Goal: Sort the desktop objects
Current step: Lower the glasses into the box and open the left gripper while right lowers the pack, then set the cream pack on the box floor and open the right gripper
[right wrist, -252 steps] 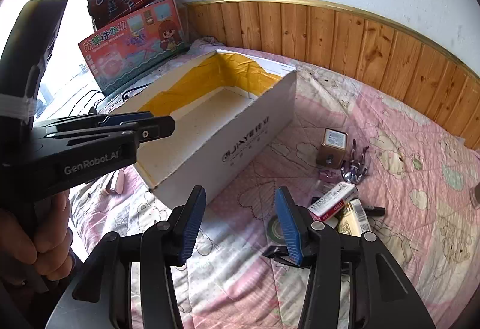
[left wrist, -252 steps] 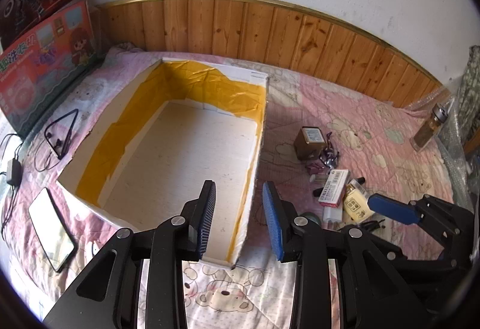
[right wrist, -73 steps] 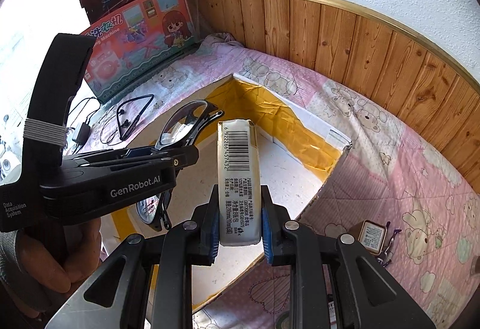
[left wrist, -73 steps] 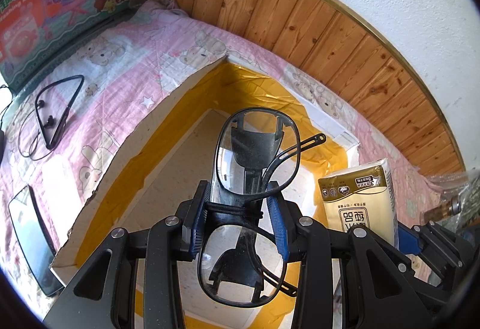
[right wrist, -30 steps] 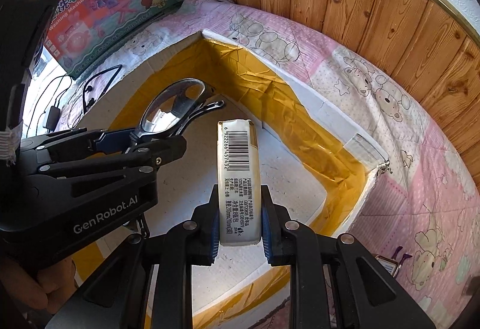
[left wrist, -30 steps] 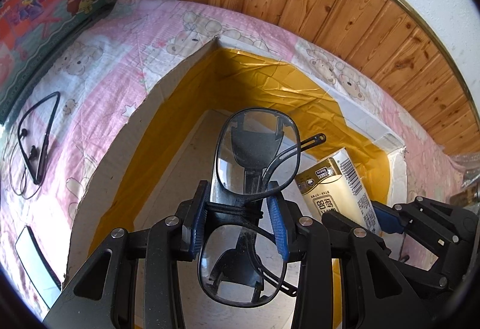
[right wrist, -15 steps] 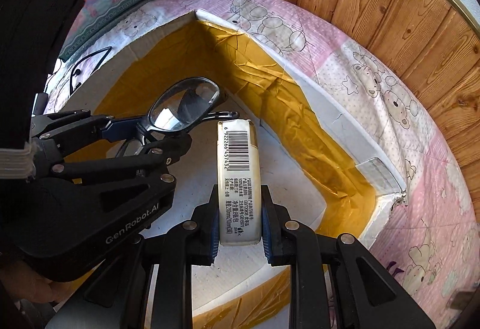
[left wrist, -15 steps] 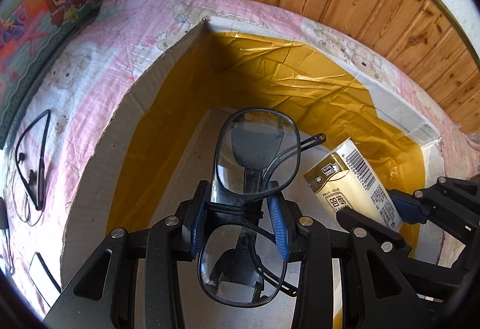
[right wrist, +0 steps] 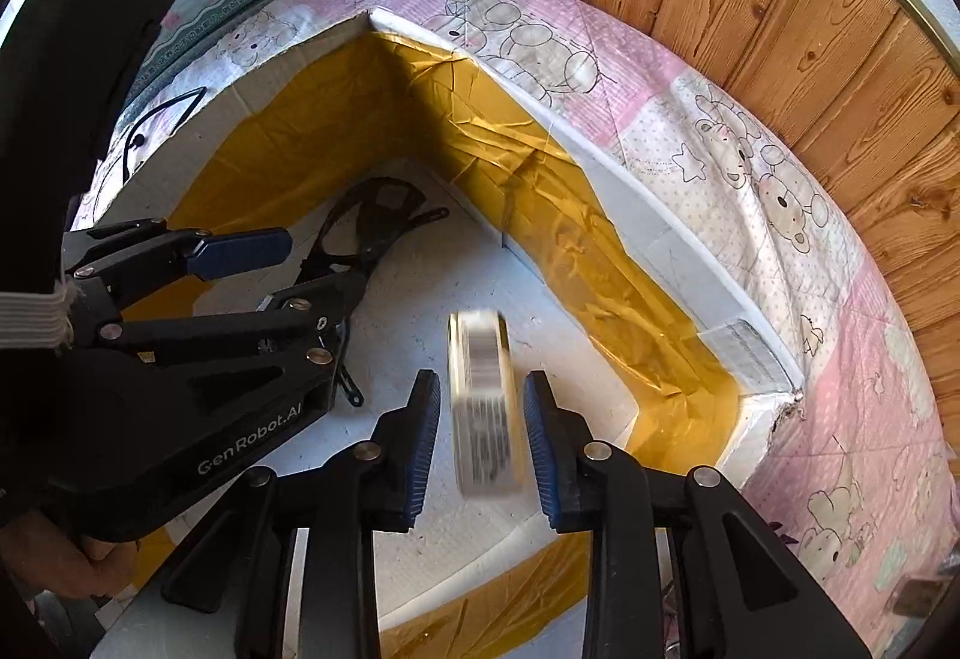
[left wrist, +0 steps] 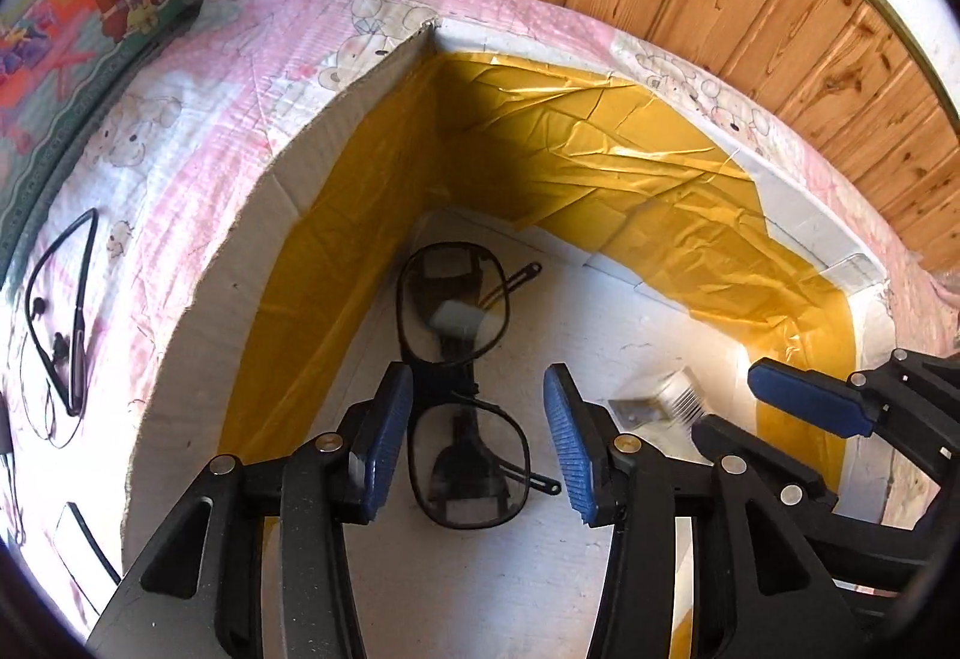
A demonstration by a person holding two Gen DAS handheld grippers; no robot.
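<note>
1. While both my tongs hang over the white box [left wrist: 282, 191] with yellow-taped walls, it sits on a pink quilt [left wrist: 180, 119].
2. My right gripper [right wrist: 477, 443] has just been opening; the blurred tissue pack [right wrist: 483, 413] sits loose between its pads.
3. My left gripper [left wrist: 477, 449] has just been opening too; the glasses [left wrist: 462, 389] lie free on the box floor between its pads.

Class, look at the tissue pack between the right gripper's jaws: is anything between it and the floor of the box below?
Nothing visible. The tissue pack, blurred, sits over bare white box floor; the glasses lie aside toward the far corner.
</note>
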